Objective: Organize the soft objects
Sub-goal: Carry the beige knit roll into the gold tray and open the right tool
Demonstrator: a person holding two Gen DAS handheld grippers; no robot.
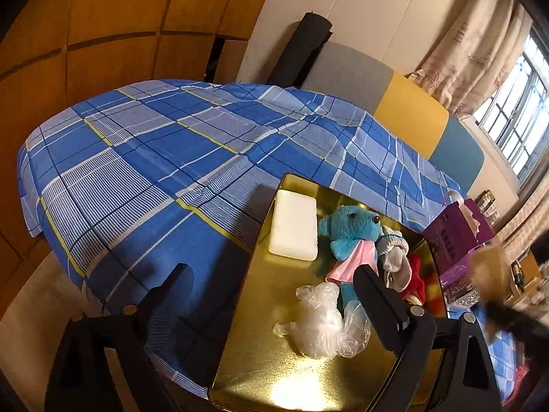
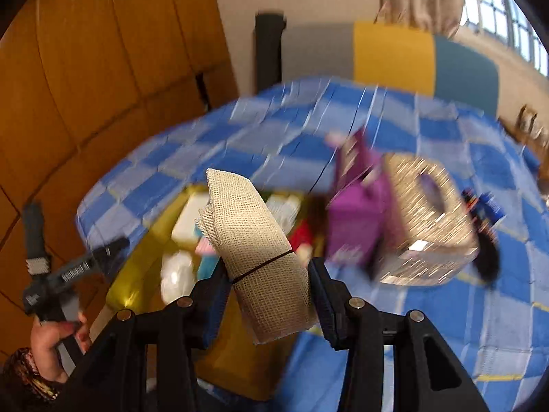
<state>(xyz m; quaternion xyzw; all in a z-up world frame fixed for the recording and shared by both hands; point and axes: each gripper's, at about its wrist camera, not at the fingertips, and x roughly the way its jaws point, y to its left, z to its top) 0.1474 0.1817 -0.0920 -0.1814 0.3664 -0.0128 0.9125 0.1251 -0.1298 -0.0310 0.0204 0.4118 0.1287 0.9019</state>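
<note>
A: How far along does the sorting look?

B: Partly done, by the look of it. The gold tray (image 1: 240, 360) already holds a white foam block (image 1: 294, 229), a blue teddy (image 1: 351, 237), a grey knitted piece (image 1: 394, 257), something red (image 1: 417, 279) and a crumpled clear bag (image 1: 320, 322). The right gripper (image 2: 266, 295) is clamped on a roll of beige mesh (image 2: 254, 240), carried in the lower centre of its frame, above the tray's near edge.

A: So the roll is the piece in hand?

B: Likely the next one to go in. What else is left is hard to say; the right view is smeared with motion.

A: And the left gripper (image 1: 274, 295)?

B: Spread wide and empty, hovering at the tray's left edge, with one finger over the plaid bedspread (image 1: 154, 158).

A: Room to set it down?

B: The lower part of the tray is bare and glossy, the best landing spot. To the right, a purple tissue box (image 2: 357, 226) and a glittery box (image 2: 425, 226) crowd that side, so the approach looks freer from the left and the front.
</note>
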